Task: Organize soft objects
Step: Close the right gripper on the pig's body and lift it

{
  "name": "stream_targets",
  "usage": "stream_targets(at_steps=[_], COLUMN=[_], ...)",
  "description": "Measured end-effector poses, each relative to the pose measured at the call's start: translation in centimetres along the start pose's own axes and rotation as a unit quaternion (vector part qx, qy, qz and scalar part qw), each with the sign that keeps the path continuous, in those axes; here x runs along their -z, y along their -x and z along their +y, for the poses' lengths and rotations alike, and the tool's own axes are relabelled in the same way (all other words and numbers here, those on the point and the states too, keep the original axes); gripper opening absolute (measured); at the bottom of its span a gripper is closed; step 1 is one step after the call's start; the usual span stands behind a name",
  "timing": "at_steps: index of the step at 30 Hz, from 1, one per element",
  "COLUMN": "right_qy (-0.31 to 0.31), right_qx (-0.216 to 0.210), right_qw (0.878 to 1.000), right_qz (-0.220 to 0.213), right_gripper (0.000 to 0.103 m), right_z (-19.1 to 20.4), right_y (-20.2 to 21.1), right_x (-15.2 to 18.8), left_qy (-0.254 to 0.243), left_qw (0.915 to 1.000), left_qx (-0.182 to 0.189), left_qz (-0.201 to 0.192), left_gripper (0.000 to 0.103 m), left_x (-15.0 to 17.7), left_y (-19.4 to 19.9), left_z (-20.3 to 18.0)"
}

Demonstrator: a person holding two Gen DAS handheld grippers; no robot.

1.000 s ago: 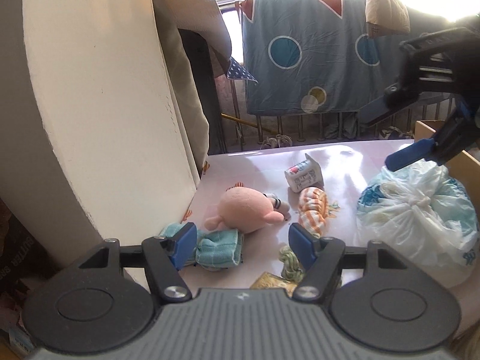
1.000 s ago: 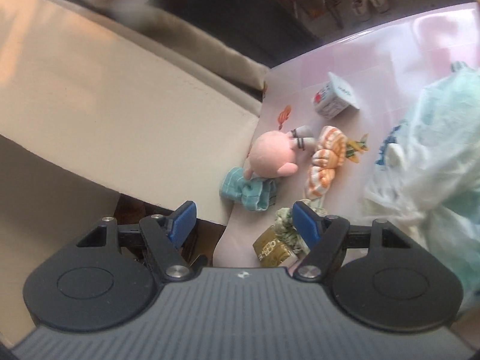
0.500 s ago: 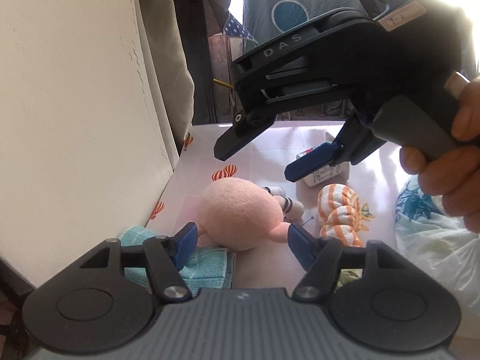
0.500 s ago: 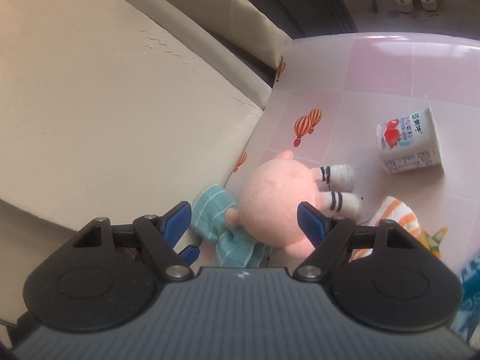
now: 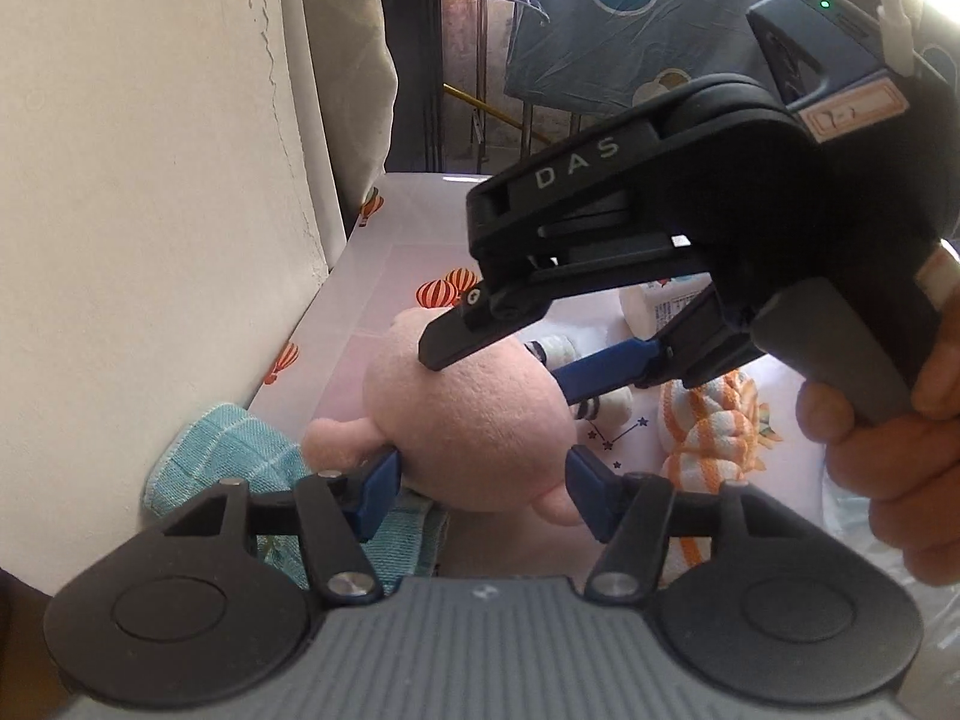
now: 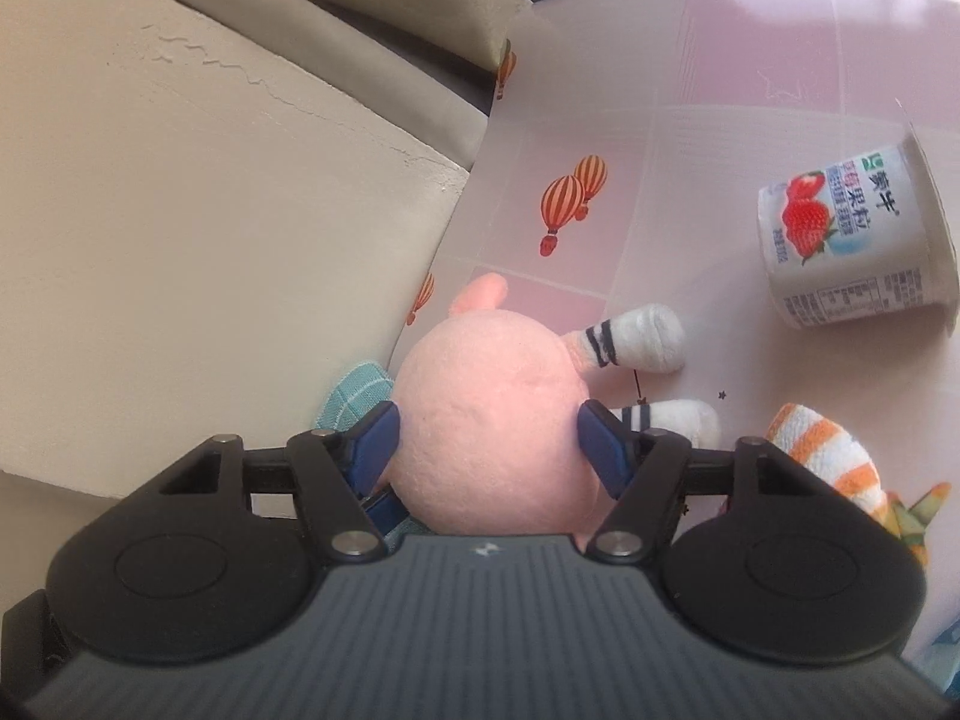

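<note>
Crowded corner of a pink tiled table [image 6: 750, 60], hemmed on one side by a cream cushion [image 5: 150, 180] and printed with small balloon motifs. Lying at the cushion's edge: one pink plush toy [image 5: 468, 420], round body uppermost, two white striped-sock legs [image 6: 642, 336] stretching away toward the yoghurt cup [image 6: 852, 240]. Long axis running from the teal cloth [image 5: 240, 456] under its near end out to those socks. Tipped on its side beyond the legs, one strawberry yoghurt cup, mouth facing right. Just beside the legs, one orange-and-white striped soft toy [image 5: 708, 432]. Hanging on railings past the table's far edge, a blue blanket with circles [image 5: 630, 12].

Both tools crowding the same plush. Left gripper [image 5: 480, 480] closing, blue pads on either flank of the body near its lower end, pressing on the fur. Right gripper [image 6: 486, 438] closing likewise, pads against the body's sides from above; seen from the left wrist, reaching in over the plush and blocking much of the table behind, held by a hand [image 5: 888, 450].
</note>
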State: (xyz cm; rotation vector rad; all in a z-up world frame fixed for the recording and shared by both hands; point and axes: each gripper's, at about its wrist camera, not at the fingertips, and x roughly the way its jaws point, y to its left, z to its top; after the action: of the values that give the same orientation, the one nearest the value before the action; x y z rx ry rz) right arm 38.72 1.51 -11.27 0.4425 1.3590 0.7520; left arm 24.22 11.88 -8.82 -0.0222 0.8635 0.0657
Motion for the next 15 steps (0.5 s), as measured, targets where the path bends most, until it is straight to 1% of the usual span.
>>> stream_targets(at_steps=[3, 7, 11, 15], right_qy=[-0.027, -0.036, -0.041, -0.051], right_qx=[-0.015, -0.039, -0.07, -0.102], right_qw=[1.0, 0.998, 0.996, 0.991], right_qz=[-0.008, -0.025, -0.046, -0.072], right_gripper=[0.062, 0.062, 0.062, 0.062], right_z=[-0.7, -0.2, 1.0, 2.0], right_y=[0.8, 2.6, 5.8, 9.9], right_x=[0.2, 0.6, 1.5, 2.8], left_qy=[-0.006, -0.015, -0.018, -0.027], left_qw=[0.9999, 0.9989, 0.9963, 0.9917], left_qx=[0.004, 0.0, 0.004, 0.011], left_qz=[-0.013, -0.044, -0.084, -0.125], left_gripper=[0.061, 0.061, 0.061, 0.061], left_x=[-0.2, -0.4, -0.5, -0.4], left_y=[1.2, 3.9, 8.2, 12.5], left_z=[-0.4, -1.0, -1.7, -3.0])
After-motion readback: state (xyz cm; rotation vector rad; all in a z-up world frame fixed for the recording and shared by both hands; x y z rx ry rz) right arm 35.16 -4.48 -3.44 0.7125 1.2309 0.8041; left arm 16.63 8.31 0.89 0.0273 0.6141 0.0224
